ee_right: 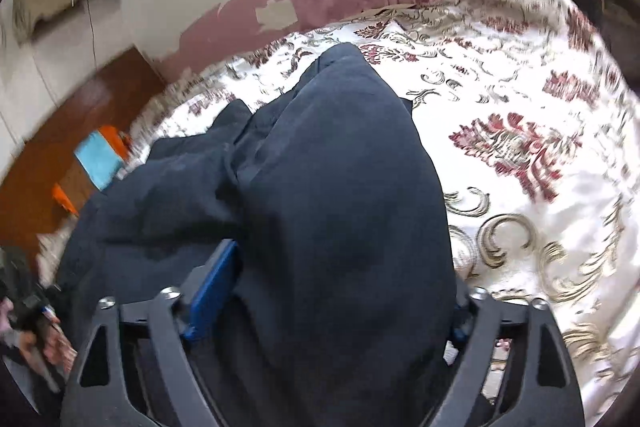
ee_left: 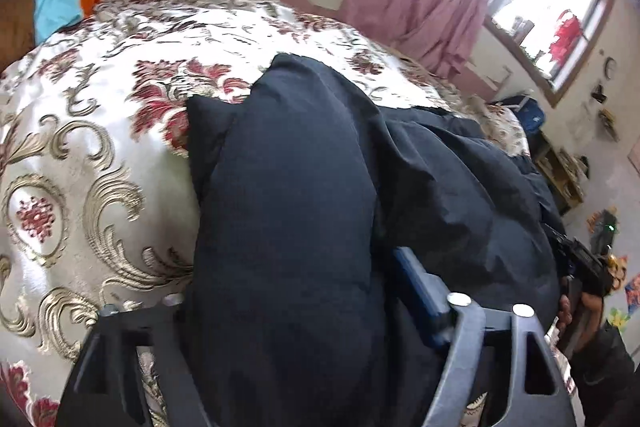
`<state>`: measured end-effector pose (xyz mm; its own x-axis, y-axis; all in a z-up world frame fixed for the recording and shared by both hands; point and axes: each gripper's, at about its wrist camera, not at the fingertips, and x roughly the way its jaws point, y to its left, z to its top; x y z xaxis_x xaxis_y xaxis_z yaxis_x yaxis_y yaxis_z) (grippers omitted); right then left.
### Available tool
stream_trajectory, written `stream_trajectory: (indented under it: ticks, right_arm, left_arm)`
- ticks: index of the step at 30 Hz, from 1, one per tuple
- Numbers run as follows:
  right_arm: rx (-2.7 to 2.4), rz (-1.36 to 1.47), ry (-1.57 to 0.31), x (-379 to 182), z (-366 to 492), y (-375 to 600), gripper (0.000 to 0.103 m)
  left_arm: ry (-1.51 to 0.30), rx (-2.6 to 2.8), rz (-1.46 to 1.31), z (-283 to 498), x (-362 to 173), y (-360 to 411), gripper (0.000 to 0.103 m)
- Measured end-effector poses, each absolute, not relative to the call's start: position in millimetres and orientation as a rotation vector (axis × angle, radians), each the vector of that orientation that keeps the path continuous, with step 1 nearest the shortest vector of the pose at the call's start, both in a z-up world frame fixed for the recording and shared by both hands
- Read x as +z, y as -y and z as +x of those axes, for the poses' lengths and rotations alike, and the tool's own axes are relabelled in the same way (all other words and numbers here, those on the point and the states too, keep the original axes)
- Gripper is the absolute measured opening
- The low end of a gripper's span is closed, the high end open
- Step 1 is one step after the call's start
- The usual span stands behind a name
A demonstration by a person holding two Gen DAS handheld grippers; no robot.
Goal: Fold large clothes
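A large dark navy garment (ee_left: 296,187) lies bunched on the flowered bed cover, one thick fold running straight up between my left gripper's (ee_left: 288,267) widely spread jaws. The blue pad of its right finger (ee_left: 416,287) stands beside the cloth; the other finger is buried under the fold. In the right wrist view the same garment (ee_right: 340,167) fills the gap of my right gripper (ee_right: 344,267), also spread wide, its left blue pad (ee_right: 212,287) alongside the fold. A hand holds the right gripper's body (ee_left: 580,267) at the garment's far side.
The bed cover (ee_left: 100,107) is white with red flowers and gold scrolls. A wooden headboard (ee_right: 80,131) carries blue and orange cloth (ee_left: 60,3). Pink curtains (ee_left: 432,11) hang by the window beyond the bed. Shelves and clutter (ee_left: 560,171) stand at the right.
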<state>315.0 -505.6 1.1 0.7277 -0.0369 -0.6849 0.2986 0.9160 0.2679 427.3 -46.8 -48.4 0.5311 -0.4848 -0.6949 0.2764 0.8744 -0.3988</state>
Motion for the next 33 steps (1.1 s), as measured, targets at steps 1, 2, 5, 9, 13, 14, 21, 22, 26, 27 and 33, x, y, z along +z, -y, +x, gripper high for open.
stream_trajectory:
  ticks: [1,2,5,9,13,14,21,22,26,27,33]
  right_arm:
    - [-0.209,0.329,-0.737,3,314,502,0.089]
    - [-0.224,0.289,-0.734,7,311,500,0.089]
    - [-0.283,0.171,-0.724,19,310,487,0.089]
    - [-0.331,0.098,-0.708,32,306,477,0.089]
    - [-0.381,0.094,-0.644,47,293,473,0.089]
    - [-0.389,0.098,-0.629,50,290,474,0.089]
    - [-0.407,0.137,-0.553,60,265,477,0.090]
    - [-0.407,0.143,-0.536,63,261,476,0.090]
    - [-0.386,0.124,-0.471,77,246,466,0.097]
    - [-0.378,0.110,-0.451,82,241,461,0.098]
    - [-0.290,0.102,-0.378,103,215,438,0.099]
  left_arm:
    - [-0.918,-0.450,-0.259,428,-49,46,0.079]
    - [-0.934,-0.435,-0.261,429,-50,45,0.080]
    - [-0.933,-0.397,-0.262,428,-48,42,0.080]
    - [-0.918,-0.386,-0.244,423,-41,45,0.081]
    - [-0.890,-0.365,-0.207,417,-33,49,0.082]
    - [-0.874,-0.348,-0.198,414,-30,49,0.092]
    - [-0.636,-0.286,-0.123,379,19,47,0.103]
    - [-0.624,-0.287,-0.120,376,24,49,0.103]
    - [-0.570,-0.297,-0.093,359,39,59,0.103]
    - [-0.558,-0.298,-0.083,353,42,63,0.103]
    - [-0.464,-0.314,-0.079,319,59,77,0.103]
